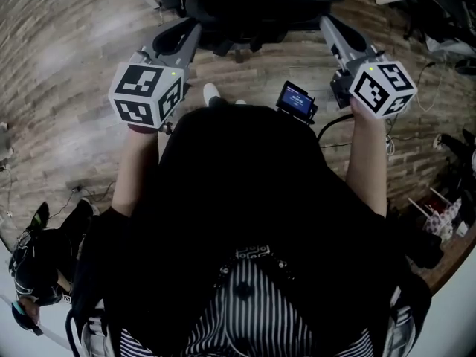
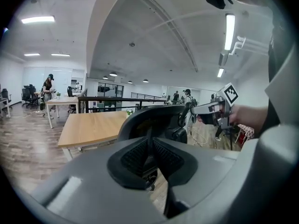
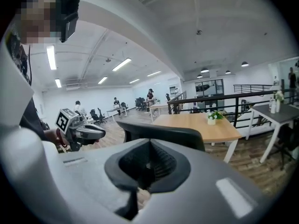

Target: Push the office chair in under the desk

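The black office chair stands on the wood floor straight ahead of me, its curved back toward me. My left gripper points at the left end of the chair back and my right gripper at the right end; whether either touches it I cannot tell. In the left gripper view the chair back rises just past the nearly closed jaws of the left gripper, with nothing between them. The right gripper is shut and empty before the chair back. A wooden desk lies beyond the chair.
A small screen device hangs at my front, and a cable trails over the floor. Bags lie at the lower left and clutter at the right. A black railing, more desks and people stand farther off.
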Demonstrator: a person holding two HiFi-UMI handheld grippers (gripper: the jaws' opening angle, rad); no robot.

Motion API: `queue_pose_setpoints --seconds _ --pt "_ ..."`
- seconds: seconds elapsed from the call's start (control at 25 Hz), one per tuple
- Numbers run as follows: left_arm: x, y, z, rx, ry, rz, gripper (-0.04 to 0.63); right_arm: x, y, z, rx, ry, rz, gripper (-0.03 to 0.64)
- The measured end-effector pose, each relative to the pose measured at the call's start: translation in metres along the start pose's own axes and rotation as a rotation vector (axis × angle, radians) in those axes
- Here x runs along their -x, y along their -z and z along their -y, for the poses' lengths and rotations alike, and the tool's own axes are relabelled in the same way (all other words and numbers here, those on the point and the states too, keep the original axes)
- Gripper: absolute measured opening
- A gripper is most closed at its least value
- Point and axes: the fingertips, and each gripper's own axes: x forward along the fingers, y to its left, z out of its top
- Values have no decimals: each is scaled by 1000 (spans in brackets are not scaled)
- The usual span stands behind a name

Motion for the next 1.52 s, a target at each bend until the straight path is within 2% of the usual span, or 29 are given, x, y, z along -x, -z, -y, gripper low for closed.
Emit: queue_pose_setpoints --seconds 0.16,0.24,0.44,0.52,0.64,0.84,1.04,1.2,1.36,1.44,1.52 --pt "-7 5 -46 5 -1 4 105 -29 0 4 11 46 -36 3" --pt "-12 11 -63 6 0 -11 163 -40 8 9 16 82 -76 51" --pt "-33 19 -69 3 39 -57 283 -37 30 32 20 193 -157 190" --pt "-45 19 -73 17 36 -63 318 -43 34 45 11 206 -172 230" --pt "-62 17 -79 24 31 -81 368 -56 38 64 7 195 -194 253" --pt "-75 10 -88 7 20 -109 393 -80 43 94 3 204 -224 314" --pt "-102 6 -102 -20 1 -149 405 -116 46 119 38 164 -281 350" --pt "-123 8 -108 -47 -12 -170 403 -132 43 120 104 67 -302 350" --pt "-136 6 -115 -64 22 -153 408 -138 41 116 181 -34 -319 310" --pt "-140 6 -116 -62 36 -160 392 -143 41 116 208 -62 -333 298" --pt "-143 5 -114 -54 41 -168 349 -147 40 116 232 -92 -349 287"
